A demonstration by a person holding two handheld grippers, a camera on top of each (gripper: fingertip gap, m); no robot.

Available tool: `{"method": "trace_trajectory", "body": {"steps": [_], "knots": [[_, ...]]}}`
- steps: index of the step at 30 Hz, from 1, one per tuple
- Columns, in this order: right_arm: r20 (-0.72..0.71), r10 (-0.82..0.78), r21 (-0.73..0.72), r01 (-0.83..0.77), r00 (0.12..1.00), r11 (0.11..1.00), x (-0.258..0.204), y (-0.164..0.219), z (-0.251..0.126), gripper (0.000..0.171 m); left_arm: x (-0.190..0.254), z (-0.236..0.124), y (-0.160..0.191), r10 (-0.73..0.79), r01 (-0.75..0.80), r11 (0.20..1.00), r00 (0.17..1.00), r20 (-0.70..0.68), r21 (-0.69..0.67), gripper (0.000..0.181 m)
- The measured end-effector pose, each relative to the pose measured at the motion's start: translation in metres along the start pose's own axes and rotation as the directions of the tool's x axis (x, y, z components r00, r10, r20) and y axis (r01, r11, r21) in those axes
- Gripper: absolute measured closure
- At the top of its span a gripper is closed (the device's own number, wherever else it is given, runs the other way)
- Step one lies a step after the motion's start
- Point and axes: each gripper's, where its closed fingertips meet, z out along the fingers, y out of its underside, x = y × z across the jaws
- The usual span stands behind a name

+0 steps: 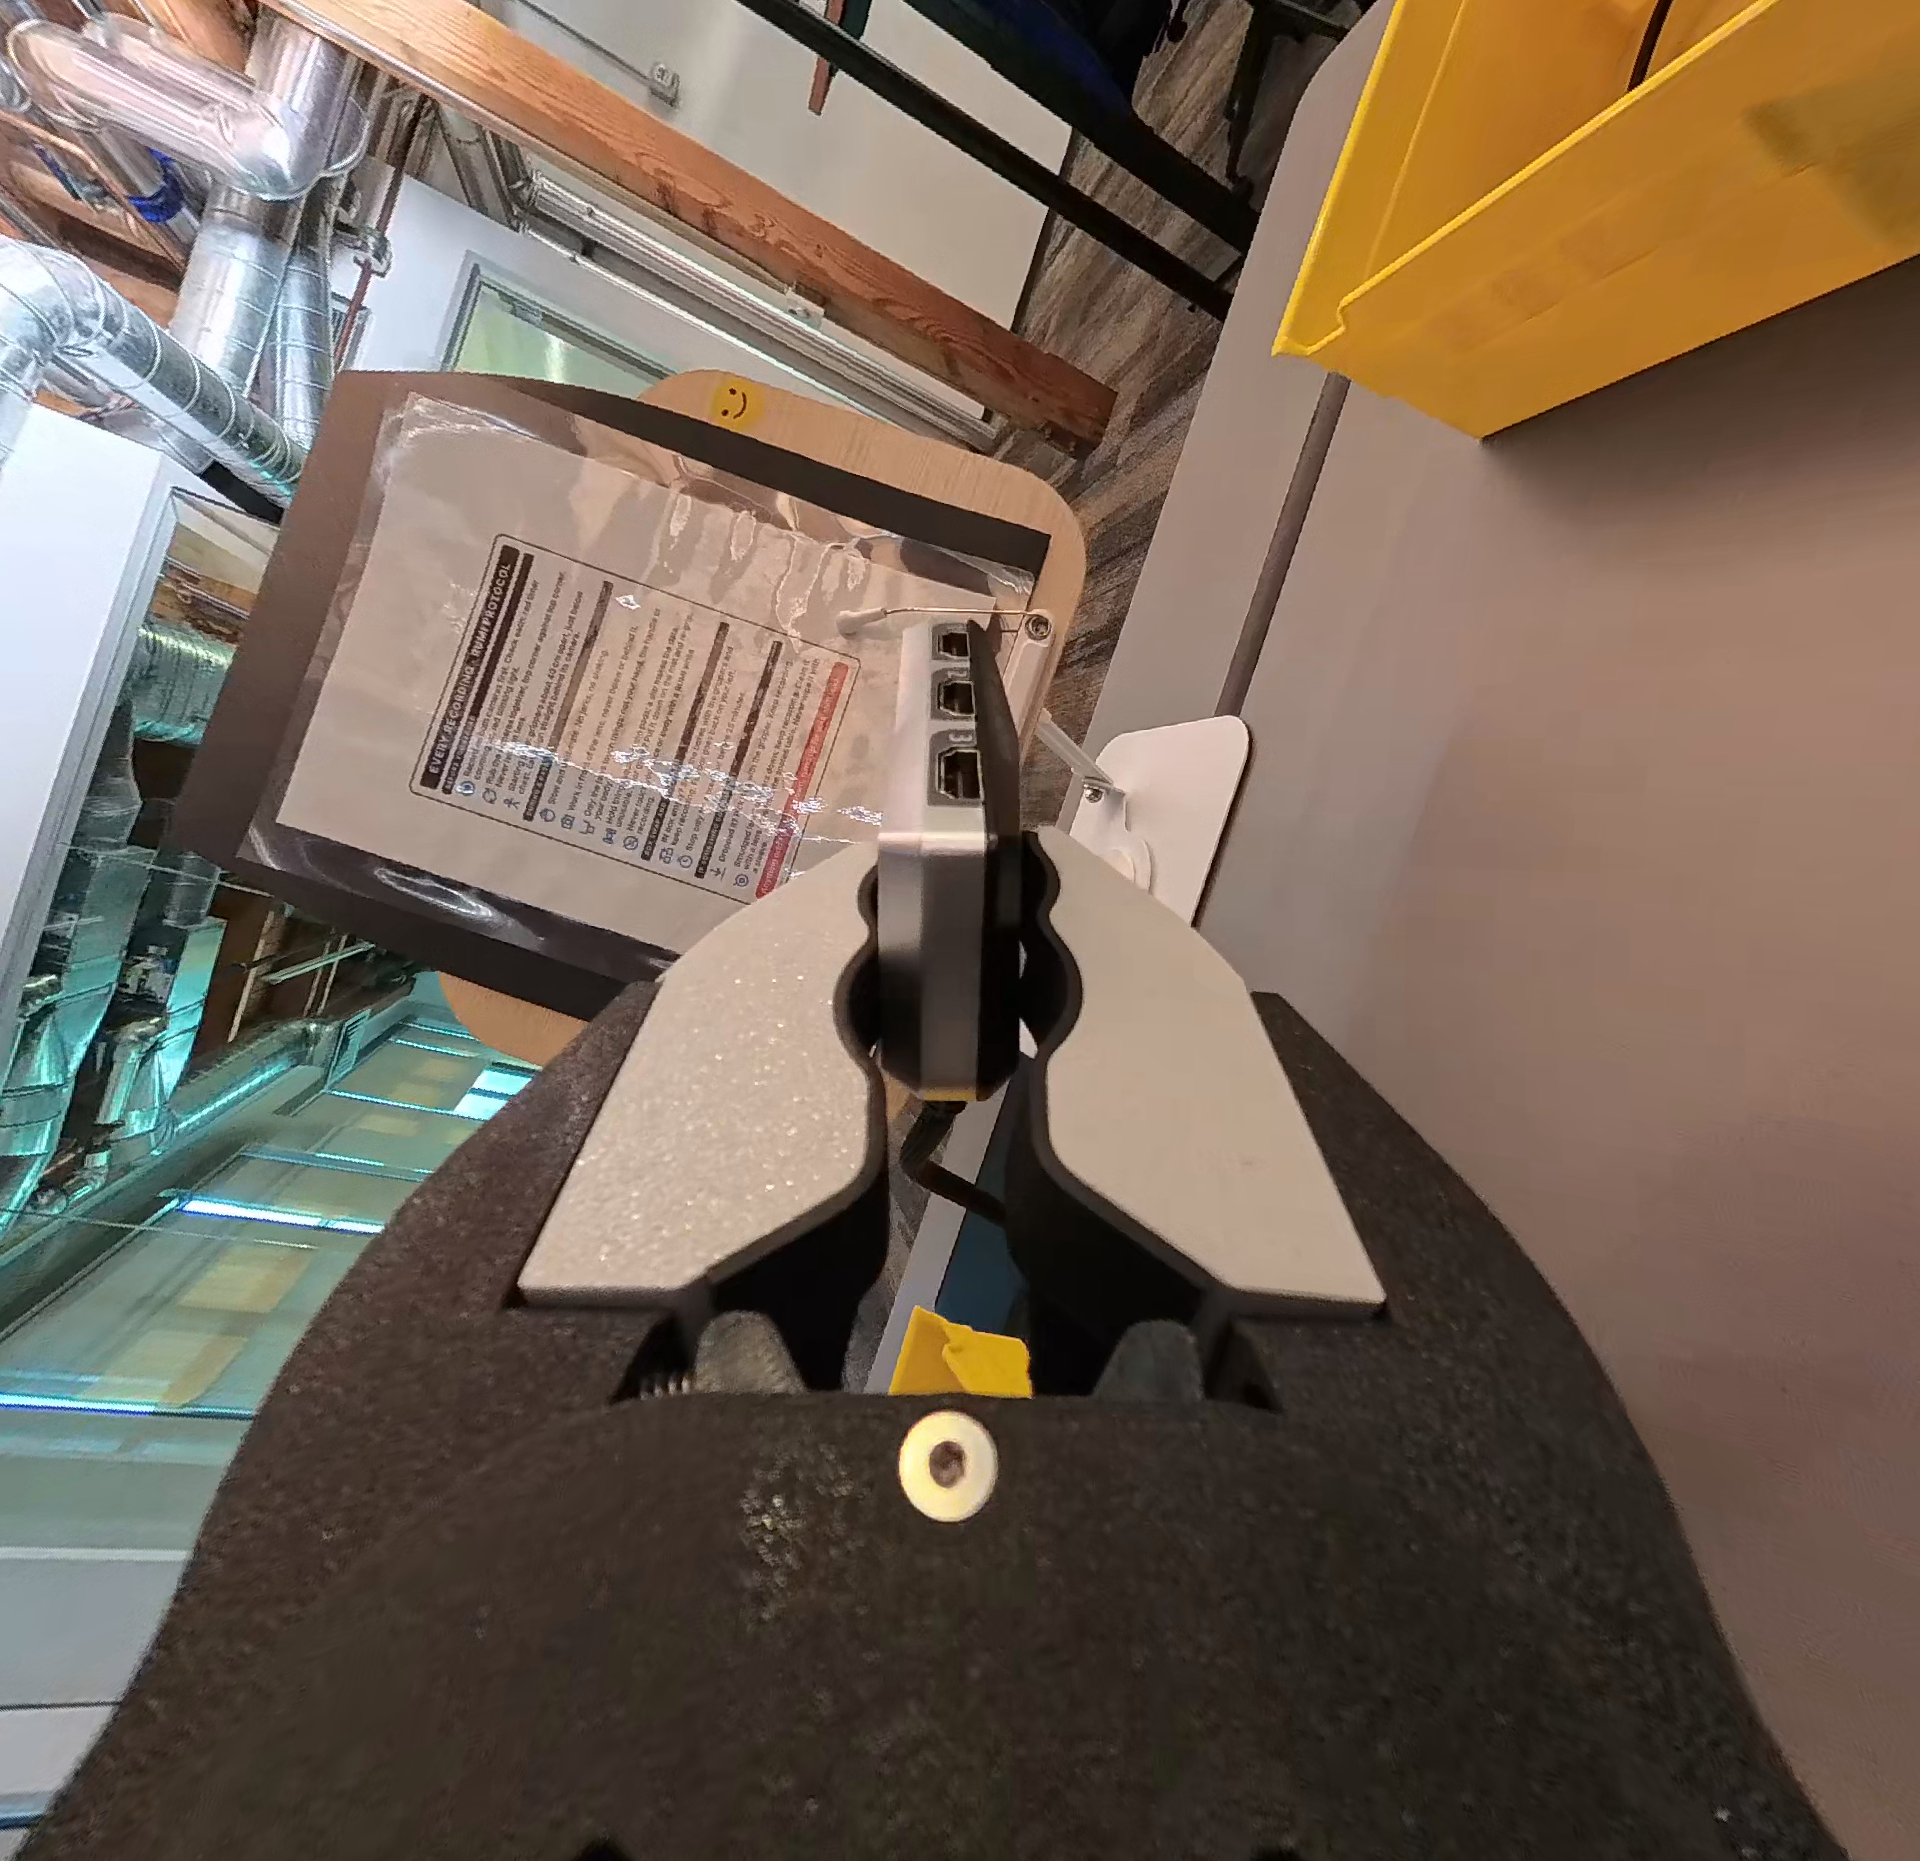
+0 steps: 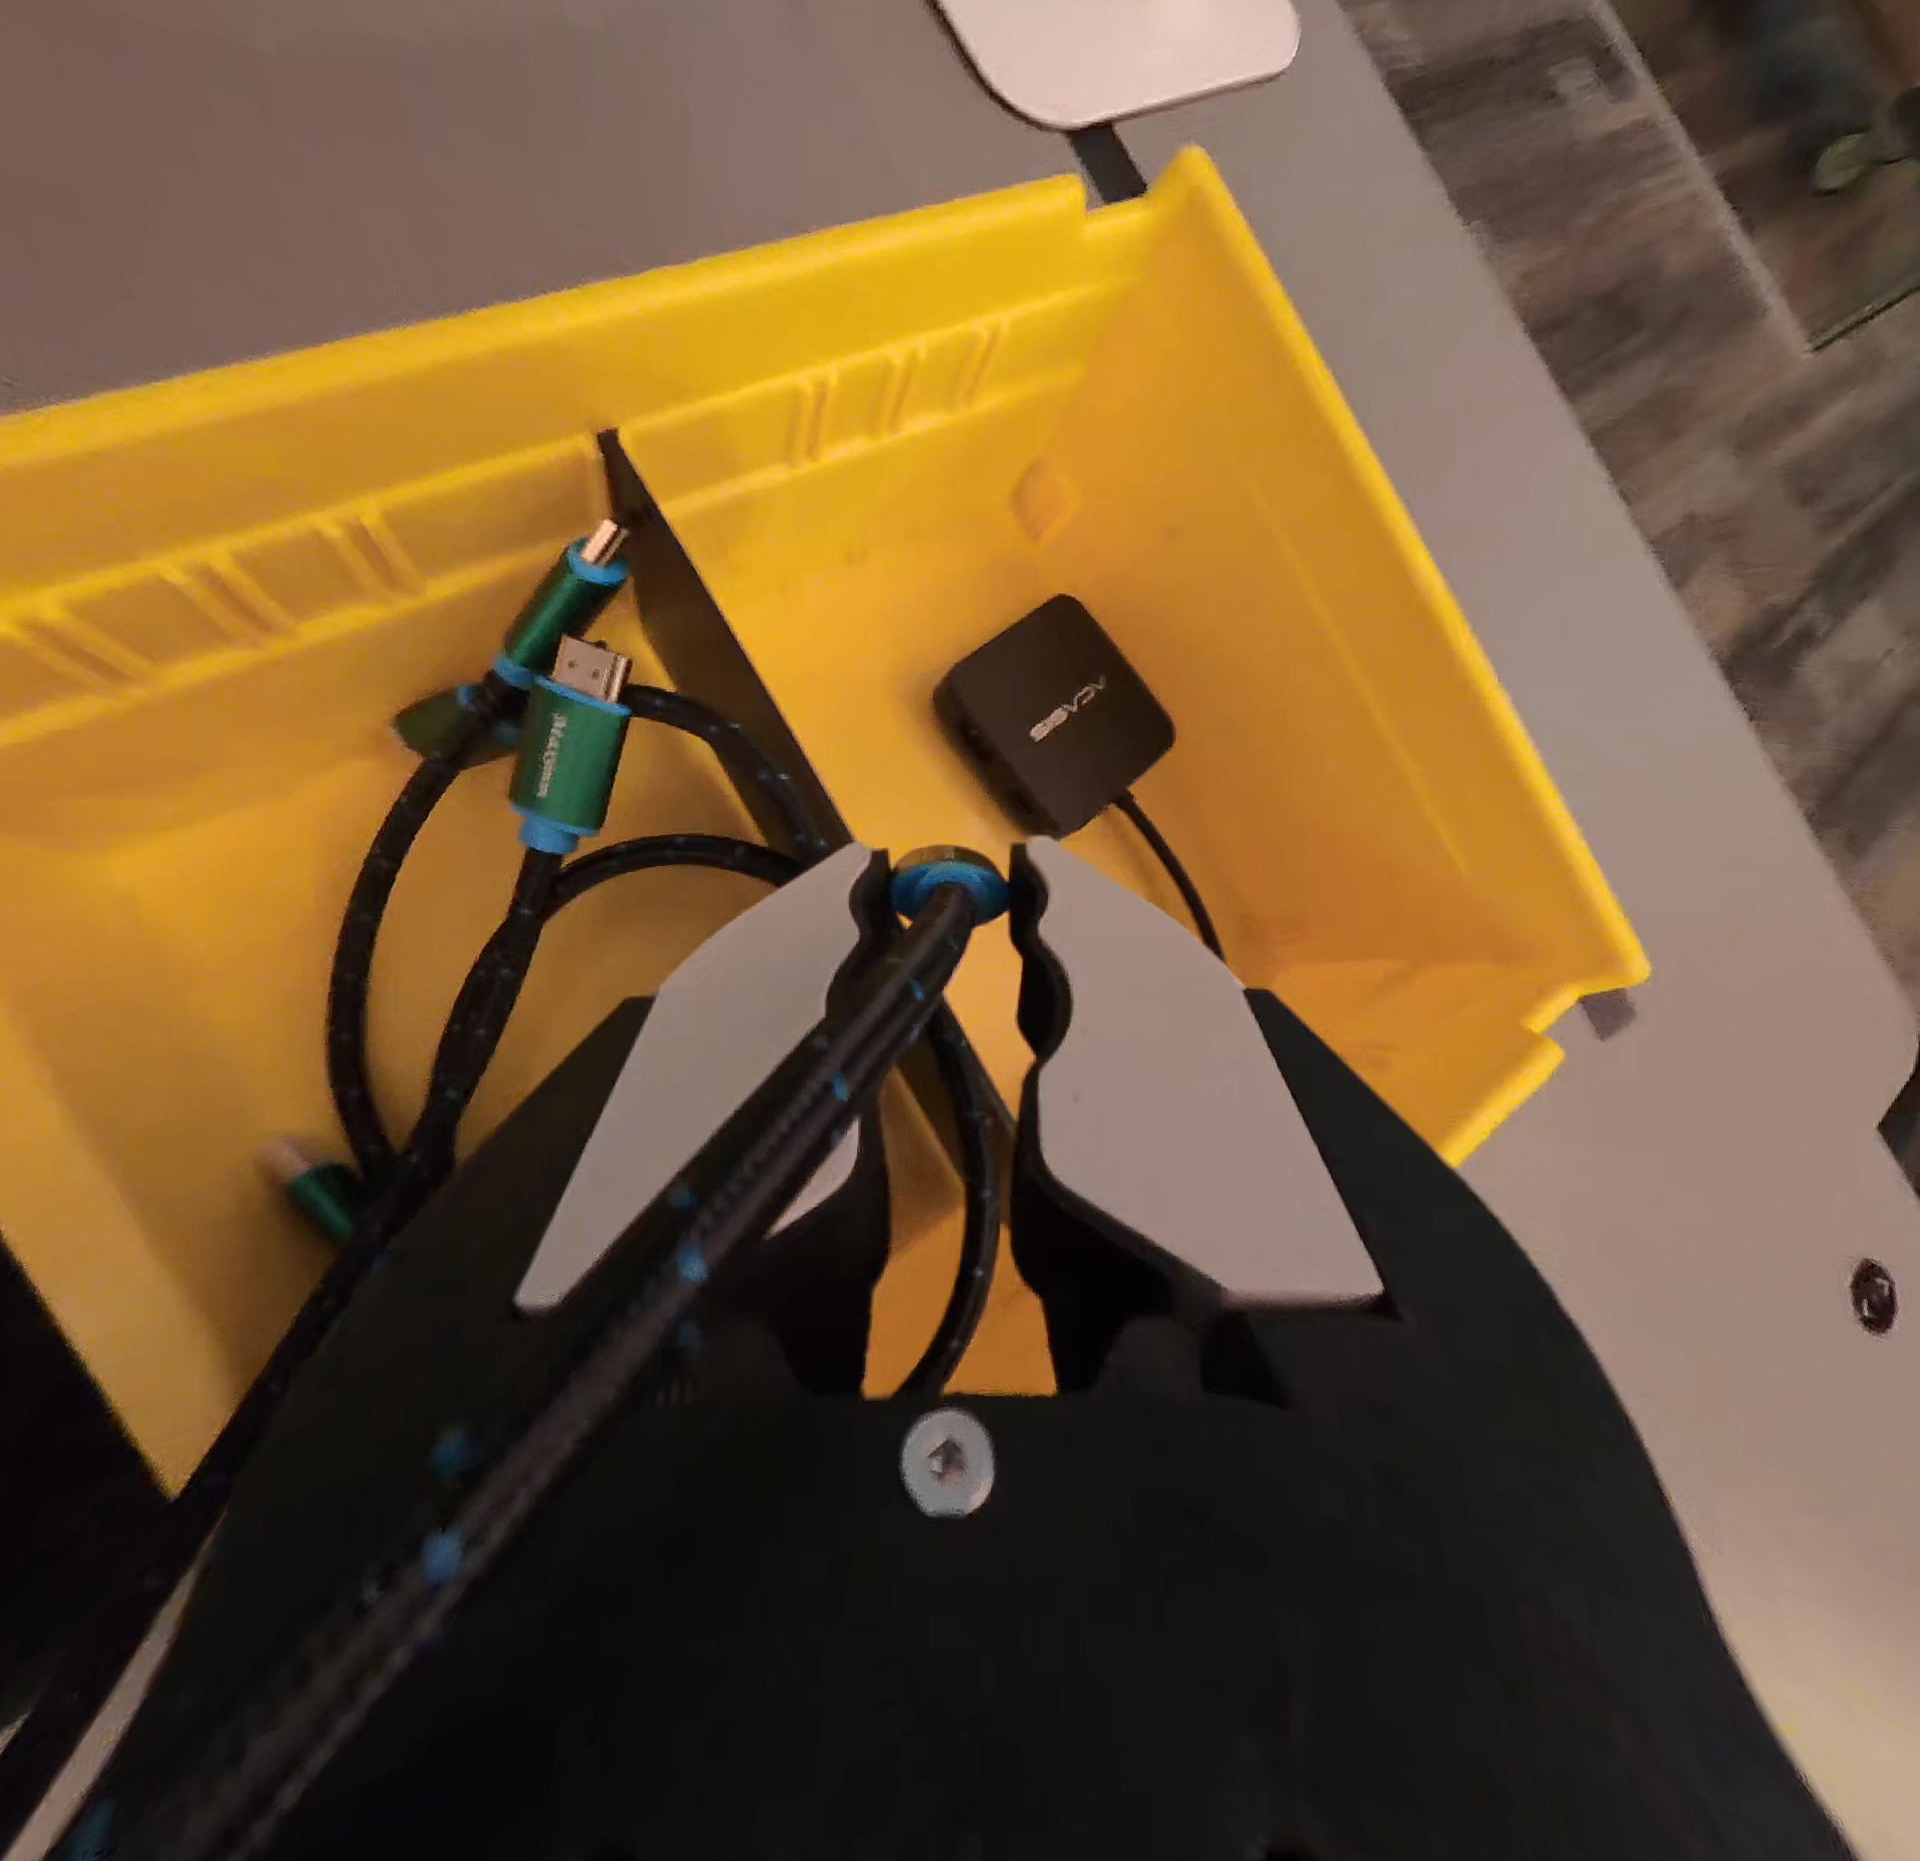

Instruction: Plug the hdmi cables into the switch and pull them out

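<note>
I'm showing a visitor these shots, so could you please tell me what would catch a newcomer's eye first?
The bright yellow bin stands out most, with green-ended cables coiled in its left compartment and a small black box in its right one. In the left wrist view, the left gripper holds a silver switch edge-on, its row of ports empty. The right gripper hangs over the bin with a cable's blue-collared plug between its fingers.

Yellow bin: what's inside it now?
The yellow bin holds braided HDMI cables left of its divider and a small black box right. The right gripper covers the near floor.
</note>
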Motion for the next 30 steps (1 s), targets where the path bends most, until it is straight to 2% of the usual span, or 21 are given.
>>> {"method": "trace_trajectory", "body": {"steps": [4,9,12,18,23,26,28,30], "knots": [[-0.088,0.049,-0.192,-0.066,0.995,0.979,0.008,0.020,-0.017,0.148,0.002,0.002,0.001,0.008,-0.008,1.000,1.000,-0.006,-0.008,0.160],[-0.072,0.112,-0.158,-0.123,0.991,0.980,-0.002,0.006,-0.030,0.143,0.004,0.001,-0.001,0.015,-0.015,1.000,1.000,-0.018,-0.007,0.160],[-0.195,0.096,-0.305,-0.153,0.976,0.940,0.015,0.034,-0.037,0.136,0.006,0.000,-0.002,0.023,-0.023,1.000,0.999,-0.028,-0.007,0.160],[-0.439,0.073,-0.466,-0.296,0.895,0.834,0.044,0.077,-0.074,0.132,0.004,-0.001,-0.002,0.017,-0.017,1.000,1.000,-0.023,-0.004,0.160],[-0.646,0.200,-0.340,-0.512,0.737,0.789,0.073,0.103,-0.115,0.132,0.002,-0.001,0.000,0.012,-0.013,1.000,1.000,-0.021,-0.011,0.160],[-0.682,0.318,-0.150,-0.552,0.658,0.820,0.084,0.104,-0.134,0.134,0.003,0.000,0.000,0.016,-0.017,1.000,1.000,-0.021,-0.017,0.160],[-0.590,0.412,-0.025,-0.525,0.695,0.851,0.075,0.087,-0.135,0.136,0.004,0.001,0.001,0.018,-0.019,1.000,1.000,-0.022,-0.022,0.160],[-0.455,0.414,0.045,-0.443,0.789,0.895,0.056,0.058,-0.130,0.136,0.005,0.003,0.002,0.019,-0.019,0.999,1.000,-0.024,-0.027,0.160]]}}
